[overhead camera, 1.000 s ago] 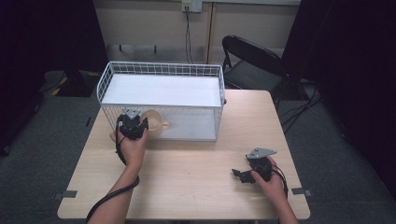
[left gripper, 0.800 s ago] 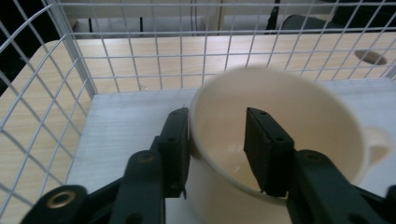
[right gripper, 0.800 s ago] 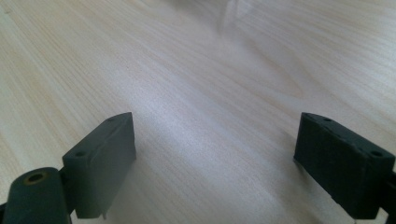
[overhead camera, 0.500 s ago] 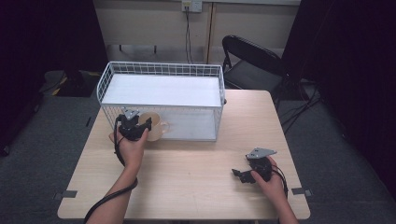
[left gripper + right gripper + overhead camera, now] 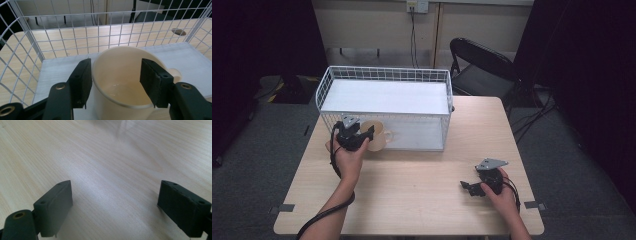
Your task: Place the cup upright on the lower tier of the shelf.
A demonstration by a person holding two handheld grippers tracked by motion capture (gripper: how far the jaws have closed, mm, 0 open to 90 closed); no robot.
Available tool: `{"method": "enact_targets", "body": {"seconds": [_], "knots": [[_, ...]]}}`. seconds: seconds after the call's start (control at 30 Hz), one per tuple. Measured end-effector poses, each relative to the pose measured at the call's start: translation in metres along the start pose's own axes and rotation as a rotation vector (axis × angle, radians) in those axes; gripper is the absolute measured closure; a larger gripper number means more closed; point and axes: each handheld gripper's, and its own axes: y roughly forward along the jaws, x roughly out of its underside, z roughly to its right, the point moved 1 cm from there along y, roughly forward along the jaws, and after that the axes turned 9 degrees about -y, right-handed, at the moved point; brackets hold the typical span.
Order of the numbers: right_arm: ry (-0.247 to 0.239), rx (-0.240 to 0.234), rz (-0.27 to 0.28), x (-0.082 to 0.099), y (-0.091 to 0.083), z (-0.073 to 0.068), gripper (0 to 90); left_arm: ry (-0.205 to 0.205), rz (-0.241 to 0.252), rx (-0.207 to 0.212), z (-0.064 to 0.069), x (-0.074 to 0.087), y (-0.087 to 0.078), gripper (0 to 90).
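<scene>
A cream mug [image 5: 120, 82] is seen between the jaws of the left tongs [image 5: 358, 136], held up at the near-left corner of the white wire basket [image 5: 384, 75] on the wooden bench [image 5: 412, 190]; in the left gripper view one jaw lies just outside the rim on one side and the other jaw sits at or just inside the rim on the other, so the wall appears to be pinched rather than the whole body spanned, though true contact cannot be confirmed. The mug's handle [image 5: 175, 73] is seen pointing off to the right, clear of the jaws. The step in hand is judged to be carrying the mug over the basket's front wall and setting it on the white liner [image 5: 195, 60] inside. For that to be done well, the mug should be kept level, raised until its base is plainly above the top wire, then moved forward before being lowered; the handle should be watched so it is not caught in the mesh. A rim pinch is likely to let the mug swing, so slow wrist motion is advised. The right tongs [image 5: 479, 186] are held wide apart with nothing between them, low over bare bench near the front right edge, well apart from the basket
</scene>
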Motion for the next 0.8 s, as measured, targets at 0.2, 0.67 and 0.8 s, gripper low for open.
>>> {"method": "enact_targets", "body": {"seconds": [0.2,0.67,0.8], "knots": [[0.0,0.0,0.0,0.0,0.0,0.0,11.8,0.003,0.013,0.022,0.0,0.0,-0.006,42.1],[0.0,0.0,0.0,0.0,0.0,0.0,11.8,0.013,-0.006,0.048,-0.004,0.01,-0.008,42.2],[0.0,0.0,0.0,0.0,0.0,0.0,11.8,-0.001,0.003,0.062,-0.004,0.01,-0.01,43.0]]}}
